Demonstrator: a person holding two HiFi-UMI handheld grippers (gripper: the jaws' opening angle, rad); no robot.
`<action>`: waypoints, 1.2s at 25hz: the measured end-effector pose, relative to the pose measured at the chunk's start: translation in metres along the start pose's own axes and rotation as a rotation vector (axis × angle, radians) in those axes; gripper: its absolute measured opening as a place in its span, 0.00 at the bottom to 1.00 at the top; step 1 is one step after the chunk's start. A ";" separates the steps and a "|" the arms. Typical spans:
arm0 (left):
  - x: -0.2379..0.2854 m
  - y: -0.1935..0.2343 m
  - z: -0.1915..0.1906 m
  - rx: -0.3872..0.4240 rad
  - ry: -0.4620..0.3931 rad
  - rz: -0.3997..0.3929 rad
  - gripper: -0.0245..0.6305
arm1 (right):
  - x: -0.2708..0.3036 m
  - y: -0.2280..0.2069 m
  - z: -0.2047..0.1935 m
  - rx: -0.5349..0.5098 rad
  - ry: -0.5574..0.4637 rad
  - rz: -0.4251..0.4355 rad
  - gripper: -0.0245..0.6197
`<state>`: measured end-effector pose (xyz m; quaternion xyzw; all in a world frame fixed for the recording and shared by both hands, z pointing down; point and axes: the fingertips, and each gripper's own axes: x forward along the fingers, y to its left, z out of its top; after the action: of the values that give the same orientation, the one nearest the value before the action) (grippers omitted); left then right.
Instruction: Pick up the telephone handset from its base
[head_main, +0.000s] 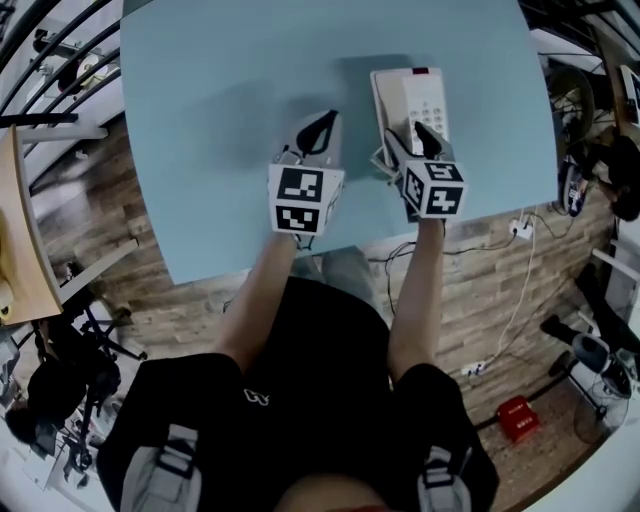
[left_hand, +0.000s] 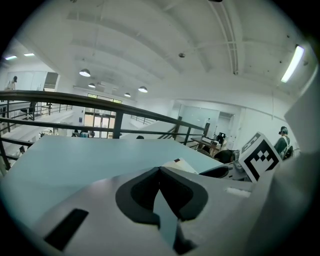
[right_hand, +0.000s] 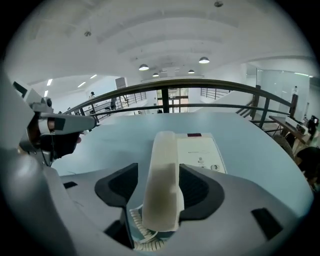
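— Two grippers are over the counter (head_main: 220, 120); which one is placed for the telephone handset (right_hand: 162, 185)?

— Only the right gripper (head_main: 410, 140). The handset lies in its cradle on the left side of the base (right_hand: 200, 152), and its near end sits between the right gripper's fingers (right_hand: 200, 187).

— How does its long axis run?

— Straight away from the person, in line with those fingers, so they straddle it across its narrow width. The fingers stand apart. A strip of counter shows on the handset's left side, while the right pad looks to be just beside it or touching; I can't say which. I'd judge nothing is gripped yet.

— And the other one?

— The left gripper (left_hand: 160, 170) hovers to the left of the phone, apart from it. Its fingers (left_hand: 142, 192) meet at the tips and hold nothing.

— What does the next move call for?

— Probably closing on the handset and lifting it straight up. The coiled cord (right_hand: 142, 227) bunched at the near end may drag.
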<state>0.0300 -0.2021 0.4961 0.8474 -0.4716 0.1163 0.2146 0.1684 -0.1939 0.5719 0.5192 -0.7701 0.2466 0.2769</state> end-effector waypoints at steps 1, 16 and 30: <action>0.001 0.001 0.000 0.000 0.001 0.002 0.04 | 0.004 0.000 -0.001 -0.004 0.013 -0.007 0.43; 0.006 0.018 -0.003 -0.031 0.008 0.058 0.04 | 0.030 -0.012 -0.009 -0.009 0.148 -0.108 0.36; -0.019 -0.013 0.035 0.010 -0.091 0.062 0.04 | -0.023 -0.002 0.019 0.041 -0.033 -0.090 0.35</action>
<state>0.0307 -0.1981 0.4540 0.8378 -0.5065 0.0865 0.1847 0.1746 -0.1921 0.5426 0.5629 -0.7452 0.2409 0.2641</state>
